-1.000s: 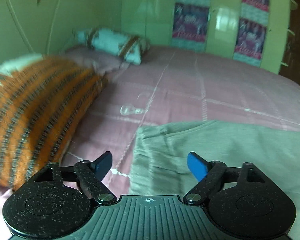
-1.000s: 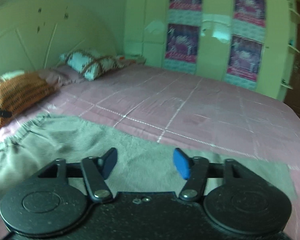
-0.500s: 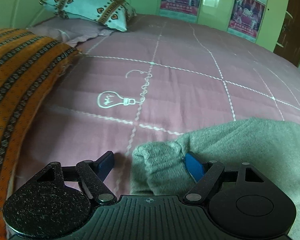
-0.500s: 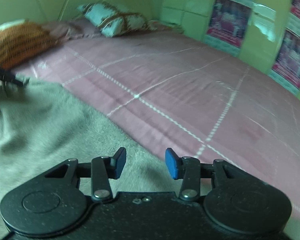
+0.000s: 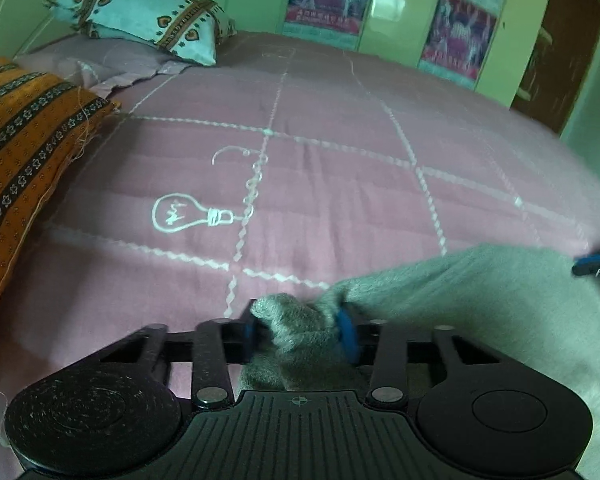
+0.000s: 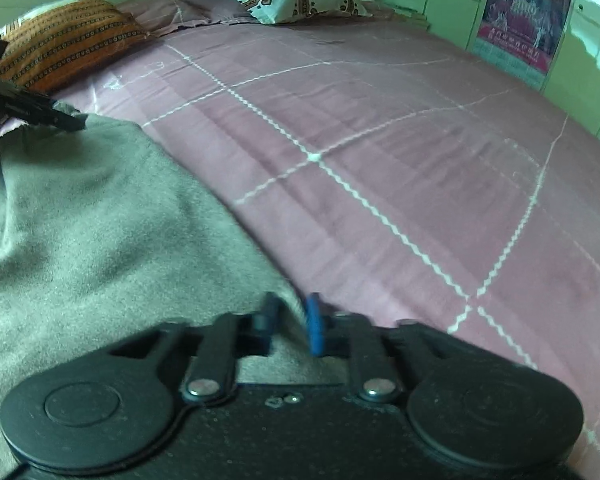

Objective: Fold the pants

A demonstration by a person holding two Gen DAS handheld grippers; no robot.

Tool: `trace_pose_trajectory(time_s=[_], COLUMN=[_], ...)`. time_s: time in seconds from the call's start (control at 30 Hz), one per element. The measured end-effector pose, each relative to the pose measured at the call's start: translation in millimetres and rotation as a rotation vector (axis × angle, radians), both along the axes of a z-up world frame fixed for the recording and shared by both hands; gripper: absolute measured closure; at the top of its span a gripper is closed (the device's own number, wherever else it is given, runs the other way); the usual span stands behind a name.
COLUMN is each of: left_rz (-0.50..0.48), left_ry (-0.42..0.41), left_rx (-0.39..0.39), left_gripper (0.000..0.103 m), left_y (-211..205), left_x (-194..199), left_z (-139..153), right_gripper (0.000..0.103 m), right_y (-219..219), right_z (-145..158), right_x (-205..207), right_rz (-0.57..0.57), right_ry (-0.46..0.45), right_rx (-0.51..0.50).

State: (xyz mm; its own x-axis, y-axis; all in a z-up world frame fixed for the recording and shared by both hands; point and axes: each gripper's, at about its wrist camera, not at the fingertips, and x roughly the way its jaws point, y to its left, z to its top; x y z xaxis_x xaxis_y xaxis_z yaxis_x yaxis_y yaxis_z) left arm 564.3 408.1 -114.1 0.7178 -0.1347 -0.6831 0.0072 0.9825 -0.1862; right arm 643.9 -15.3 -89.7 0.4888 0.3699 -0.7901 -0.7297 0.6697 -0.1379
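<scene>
Pink bedspread (image 5: 340,184) (bulb motif), green walls; left tongs (image 5: 300,332), right tongs (image 6: 290,320) pinching grey pants (image 6: 92,216).

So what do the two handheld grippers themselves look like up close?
Both match: the left gripper and right gripper have speckled black plastic bodies, two round discs, silver pivot screws and blue pads. The left has a ribbed centre plate with a crosshair mark. No cables or sleeves show.
</scene>
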Motion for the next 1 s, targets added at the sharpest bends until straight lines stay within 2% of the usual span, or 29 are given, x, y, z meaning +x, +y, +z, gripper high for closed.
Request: trace_pose_trajectory(time_s=[0.1, 0.3, 0.43, 0.53, 0.57, 0.63, 0.67, 0.7, 0.77, 0.87, 1.0], left_rz=[-0.046, -0.159, -0.234, -0.252, -0.238, -0.178, -0.117, -0.071, 0.038, 0.154, 0.241], left_ry=[-0.104, -0.312, -0.392, -0.416, -0.41, -0.359, -0.322, -0.284, -0.219, -0.19, -0.177], left_rx=[0.016, -0.002, 0.048, 0.081, 0.056, 0.035, 0.006, -0.016, -0.057, -0.159, -0.331], left_gripper=[0.069, 0.07, 0.07, 0.069, 0.069, 0.053, 0.035, 0.033, 0.033, 0.033, 0.033], left_y=[2, 13, 11, 6, 7, 9, 12, 14, 16, 14, 4], left_x=[-18, -68, -118, -168, -185, -219, -237, -253, -285, -323, -328], left_z=[14, 63, 90, 94, 90, 78, 68, 59, 46, 38, 34], right_gripper=[0.103, 0.103, 0.103, 0.103, 0.103, 0.102, 0.086, 0.082, 0.082, 0.082, 0.08], right_y=[-9, -23, -31, -28, -28, -28, -30, -37, -52, -72, -90], right_z=[20, 84, 112, 114, 107, 87, 75, 67, 59, 57, 63], right_x=[-15, -95, -171, -230, -250, -290, -308, -326, -347, -358, -345], right_rz=[-0.029, 0.063, 0.125, 0.171, 0.188, 0.204, 0.188, 0.152, 0.063, -0.102, -0.289], right_ry=[-0.041, -0.169, -0.246, -0.294, -0.311, -0.311, -0.305, -0.301, -0.246, -0.198, -0.159], right_rx=[0.054, 0.068, 0.029, -0.024, -0.045, -0.078, -0.091, -0.067, 0.022, 0.145, 0.304])
